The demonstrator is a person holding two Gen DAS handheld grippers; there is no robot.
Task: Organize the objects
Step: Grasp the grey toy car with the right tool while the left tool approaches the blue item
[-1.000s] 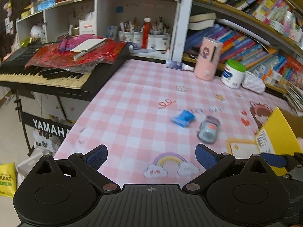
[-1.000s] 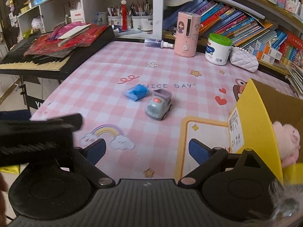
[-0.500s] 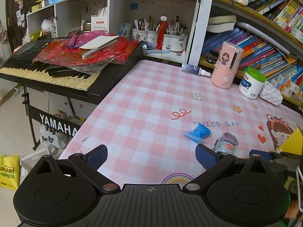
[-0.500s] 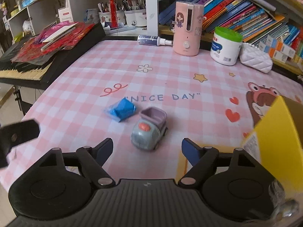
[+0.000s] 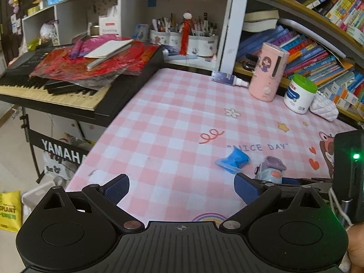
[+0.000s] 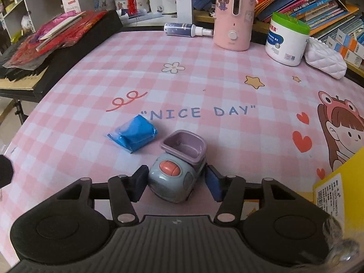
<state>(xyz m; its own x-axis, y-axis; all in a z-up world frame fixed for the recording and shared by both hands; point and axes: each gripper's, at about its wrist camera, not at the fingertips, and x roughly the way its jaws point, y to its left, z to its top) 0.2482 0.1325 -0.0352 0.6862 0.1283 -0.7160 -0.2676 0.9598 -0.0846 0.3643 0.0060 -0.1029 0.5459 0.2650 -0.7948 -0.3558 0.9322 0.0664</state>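
A grey toy car (image 6: 170, 177) with a purple tub on its back stands on the pink checked tablecloth (image 6: 204, 86). My right gripper (image 6: 176, 183) straddles it, one blue pad at each side, and its jaws are closing. The pads sit right at the car's flanks, and no firm press shows. A blue packet (image 6: 134, 134) lies just left of the car. In the left wrist view the same toy car (image 5: 270, 173) and blue packet (image 5: 234, 160) appear ahead on the right. My left gripper (image 5: 182, 188) hangs open over bare cloth with nothing between its fingers.
A yellow cardboard box (image 6: 341, 186) stands at the right edge. Along the back are a spray bottle (image 6: 186, 28), a pink humidifier (image 6: 234, 16), a green-lidded jar (image 6: 286, 43) and a white quilted purse (image 6: 325, 61). A keyboard (image 5: 56, 91) piled with red sheets borders the table's left side.
My right gripper has come down and forward over the toy car, and its jaws have narrowed around it. The left gripper has drifted slightly left and stayed open.
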